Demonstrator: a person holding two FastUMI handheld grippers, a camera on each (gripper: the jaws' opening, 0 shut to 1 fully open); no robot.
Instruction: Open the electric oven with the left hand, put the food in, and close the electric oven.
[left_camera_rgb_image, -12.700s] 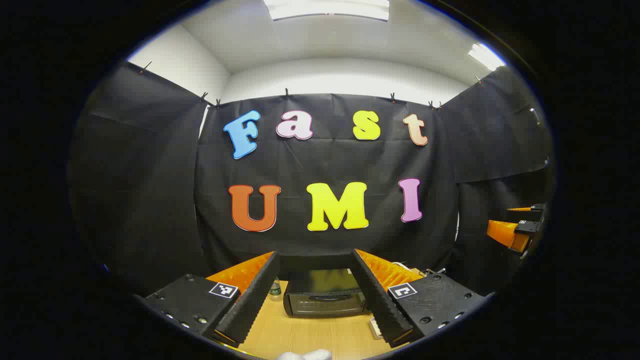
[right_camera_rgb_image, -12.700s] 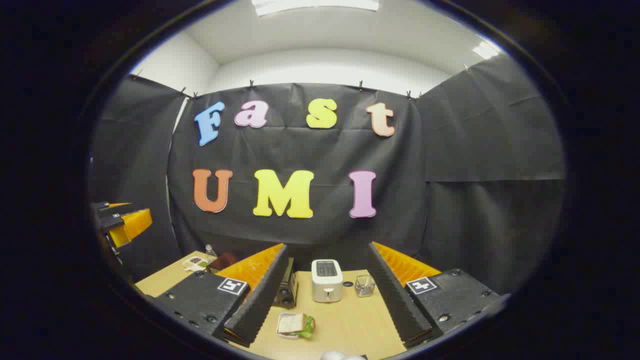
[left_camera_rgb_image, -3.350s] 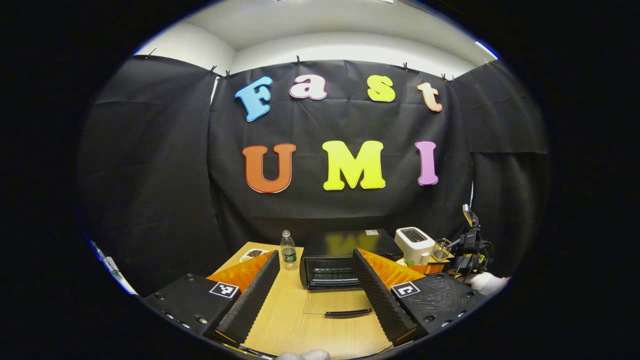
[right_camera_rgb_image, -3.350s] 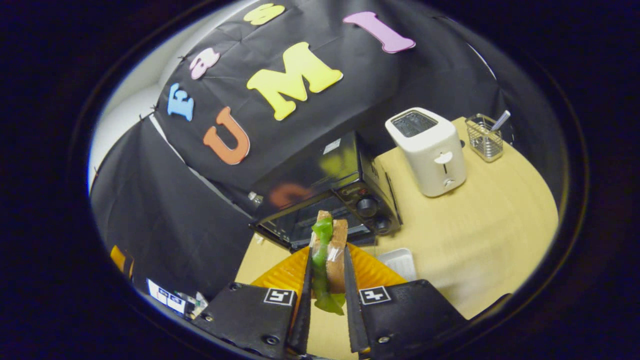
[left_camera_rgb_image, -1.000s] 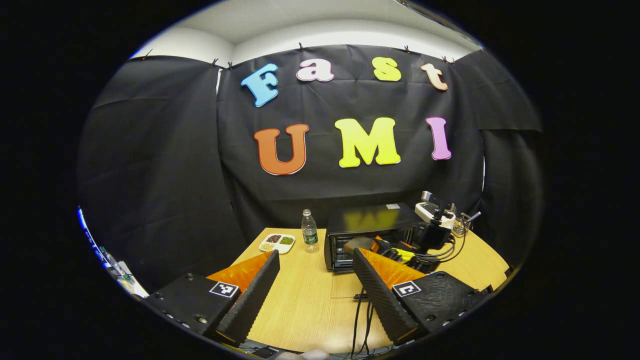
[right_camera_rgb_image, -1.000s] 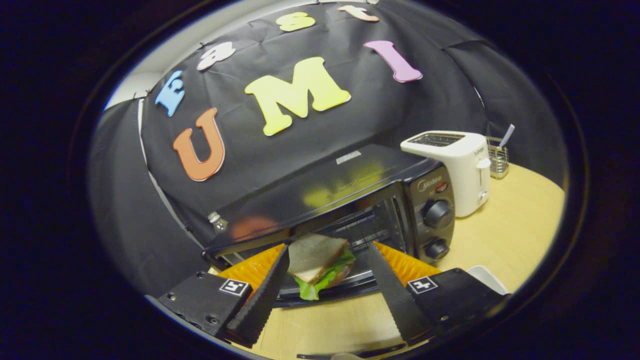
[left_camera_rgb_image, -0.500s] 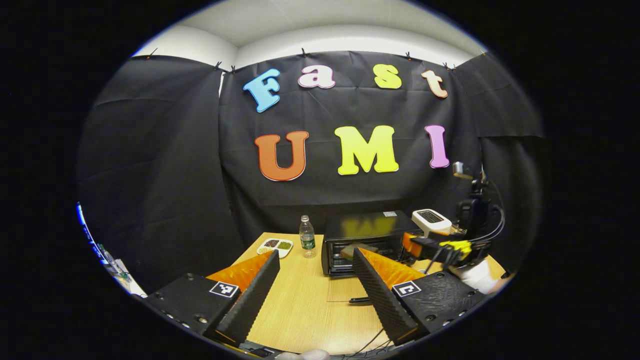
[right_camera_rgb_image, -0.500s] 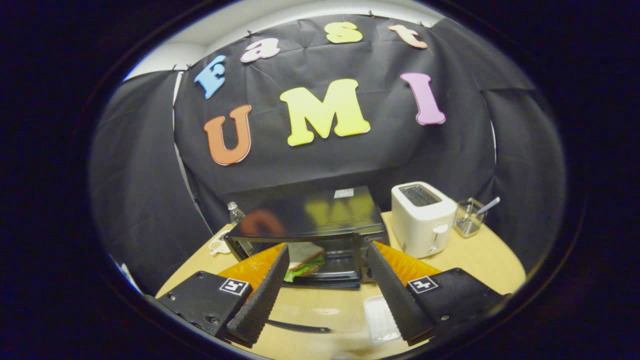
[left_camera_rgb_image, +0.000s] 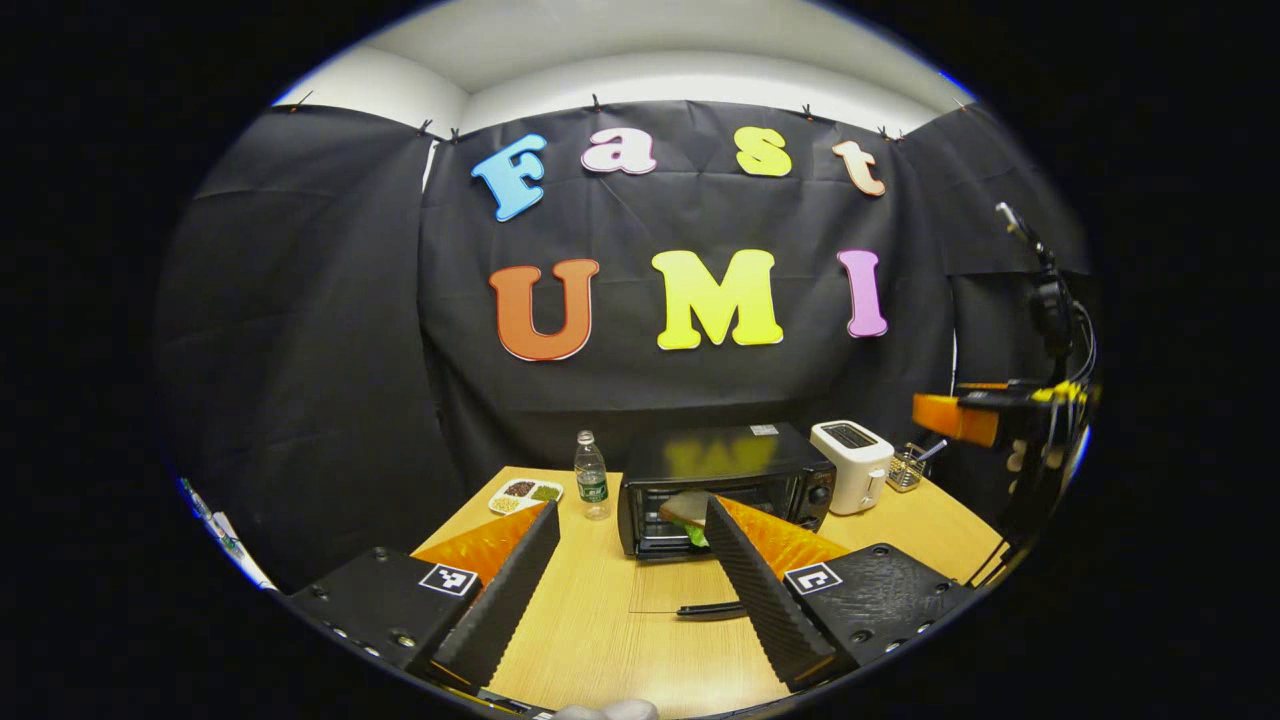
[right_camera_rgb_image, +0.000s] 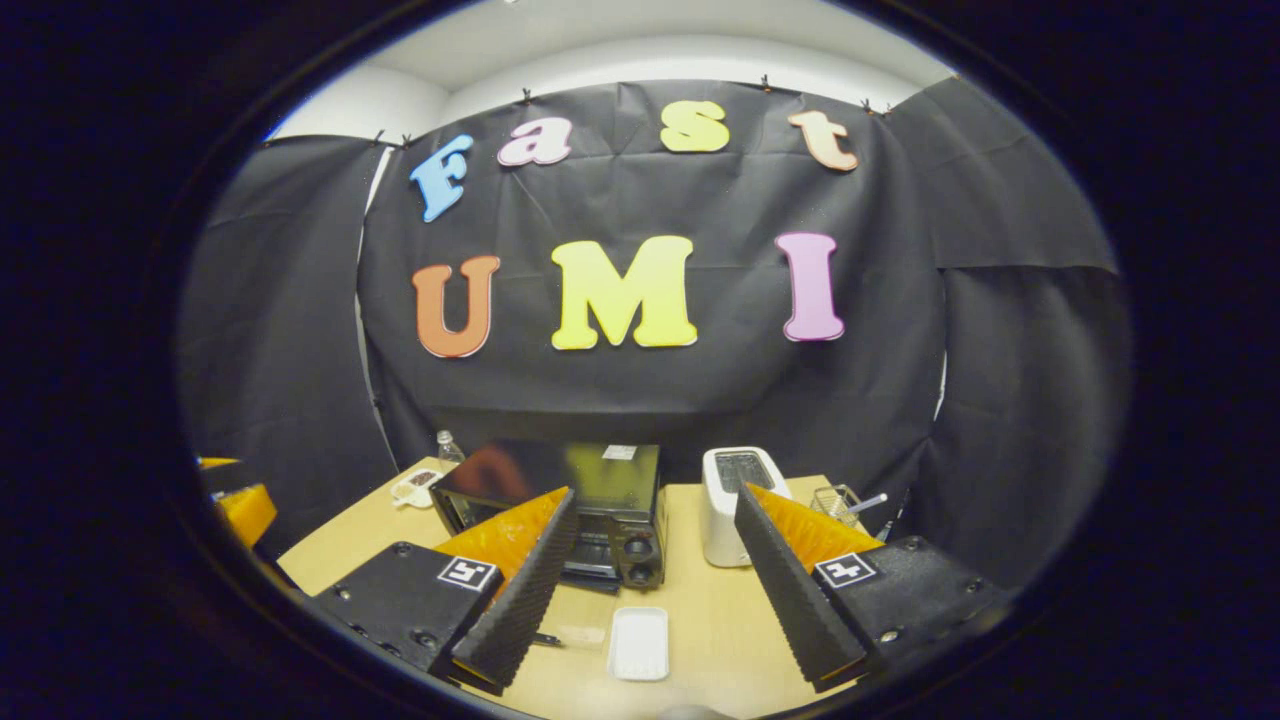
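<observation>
The black electric oven (left_camera_rgb_image: 727, 462) stands at the back of the wooden table (left_camera_rgb_image: 590, 630). Its glass door lies flat in front of it, with the door handle (left_camera_rgb_image: 712, 609) nearest me. A sandwich (left_camera_rgb_image: 683, 510) with green lettuce rests inside the oven. My left gripper (left_camera_rgb_image: 632, 508) is open and empty, held back from the door. My right gripper (right_camera_rgb_image: 655, 495) is also open and empty, well back from the oven (right_camera_rgb_image: 600, 500). In the left gripper view the right gripper (left_camera_rgb_image: 955, 418) hangs high at the far right. The left gripper (right_camera_rgb_image: 240, 508) appears at the left edge of the right gripper view.
A white toaster (left_camera_rgb_image: 850, 465) stands right of the oven, with a wire basket (left_camera_rgb_image: 905, 467) beyond it. A water bottle (left_camera_rgb_image: 591, 487) and a divided plate (left_camera_rgb_image: 525, 493) sit left of the oven. An empty white tray (right_camera_rgb_image: 640, 642) lies on the table before the right gripper.
The right gripper has drawn back and away from the oven, leaving the sandwich inside. The left gripper has barely shifted and stays open.
</observation>
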